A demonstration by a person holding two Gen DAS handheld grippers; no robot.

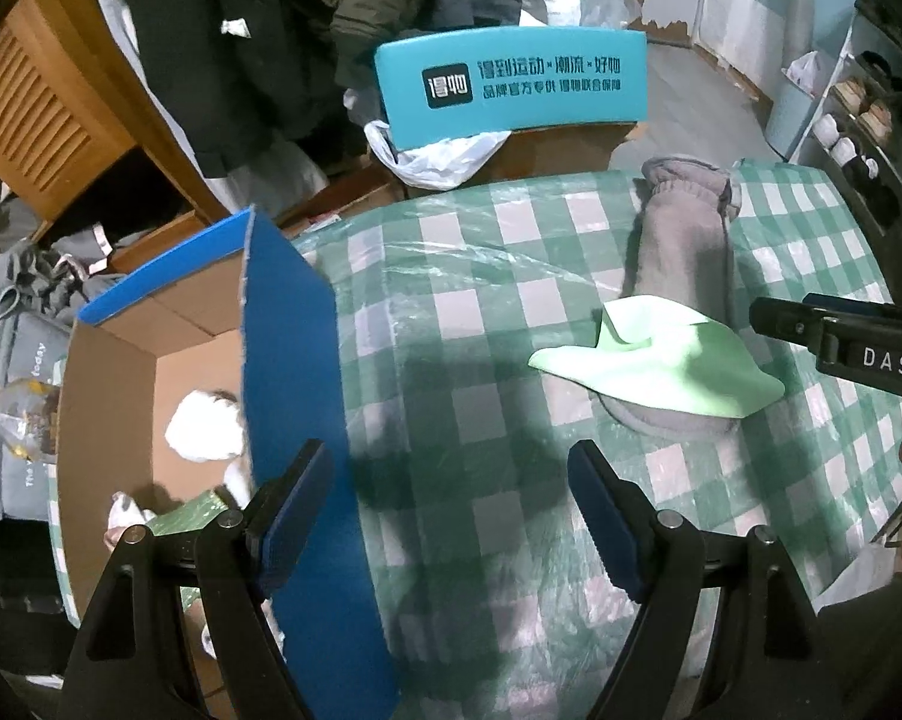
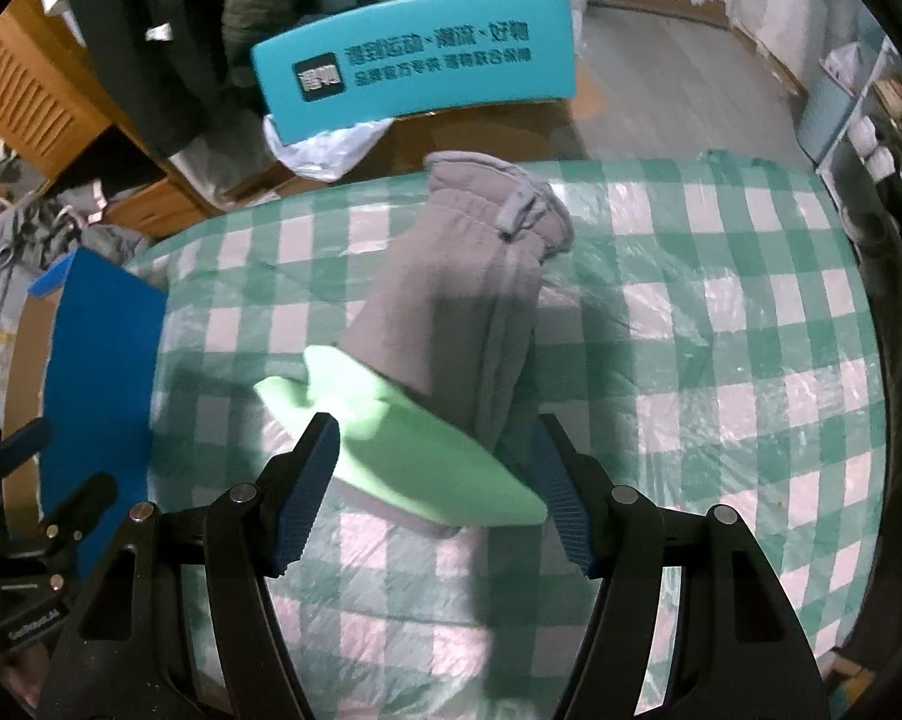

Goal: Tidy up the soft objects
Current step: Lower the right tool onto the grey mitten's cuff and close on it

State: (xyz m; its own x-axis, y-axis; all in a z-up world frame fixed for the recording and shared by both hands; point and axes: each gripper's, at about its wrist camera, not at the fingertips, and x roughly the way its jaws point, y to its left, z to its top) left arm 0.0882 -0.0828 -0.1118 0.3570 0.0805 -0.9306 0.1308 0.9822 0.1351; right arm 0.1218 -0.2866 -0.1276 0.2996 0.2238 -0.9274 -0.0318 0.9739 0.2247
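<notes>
At the table's left edge the cardboard box is sitting open, apparently waiting for soft things; white items inside are half hidden by its blue flap. The left gripper is hanging open over bare checked cloth. The right gripper, open, is straddling the green cloth draped over grey trousers mid-table; contact is unclear.

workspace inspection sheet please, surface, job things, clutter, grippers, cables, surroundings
surface: table under green check cloth and clear plastic
job's things: green cloth lying on grey garment; open box at table's left holds white soft items
clutter: plastic bag, teal sign behind table
grippers: left hand-held gripper open over bare cloth; right hand-held gripper open, green cloth between its fingers
cables: nothing seen
surroundings: hanging coats, shoe rack, wooden cabinet
</notes>
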